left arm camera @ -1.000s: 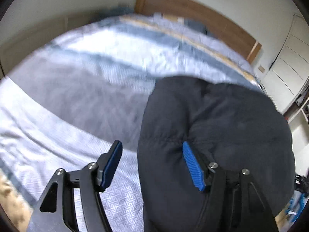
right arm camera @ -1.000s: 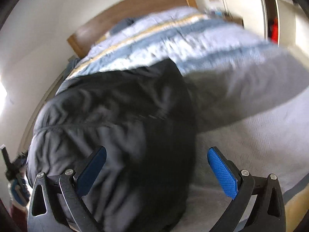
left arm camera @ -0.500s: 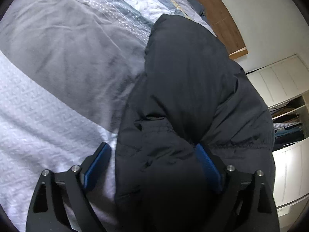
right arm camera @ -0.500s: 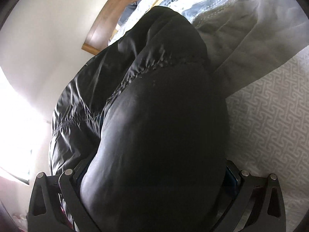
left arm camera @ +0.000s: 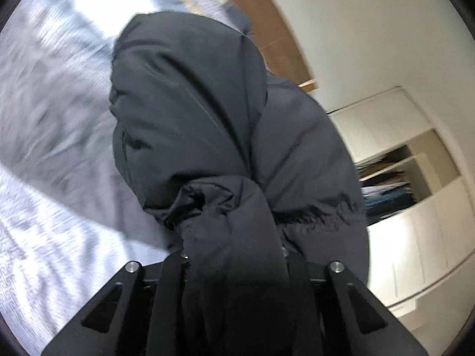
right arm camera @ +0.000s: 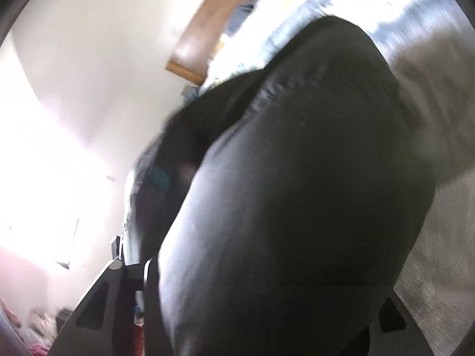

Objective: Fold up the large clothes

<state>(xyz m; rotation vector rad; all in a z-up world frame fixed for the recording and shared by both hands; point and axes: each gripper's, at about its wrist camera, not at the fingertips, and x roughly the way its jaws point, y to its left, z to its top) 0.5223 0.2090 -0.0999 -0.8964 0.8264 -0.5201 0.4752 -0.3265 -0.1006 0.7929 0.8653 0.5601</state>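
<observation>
The left gripper (left arm camera: 234,255) has its jaws closing on a thick bunch of the dark padded jacket (left arm camera: 190,112). The cloth fills the space between the two black fingers and wrinkles there, so the pads seem to press on it already, though the pads themselves are hidden under the fabric. The right gripper (right arm camera: 267,311) is closing too, and a wide, smooth fold of the same jacket (right arm camera: 311,163) bulges out between its fingers and covers most of the right wrist view; this picture is blurred.

I judge that both tools take the near edge of the jacket at two places so that the garment can be lifted and carried evenly — with only one hold, such a heavy padded thing would hang and twist.

The jacket lies on the bed (left arm camera: 53,136), over the grey and white patterned cover, and it reaches from the grippers away toward the wooden headboard (left arm camera: 267,26). Its long axis runs from the near edge to that far end, where it finishes in a rounded shape. Whether this far end is the hood or the hem I cannot tell. At the right side of the left wrist view a white cupboard (left arm camera: 394,154) with open shelves stands well apart from the bed.
</observation>
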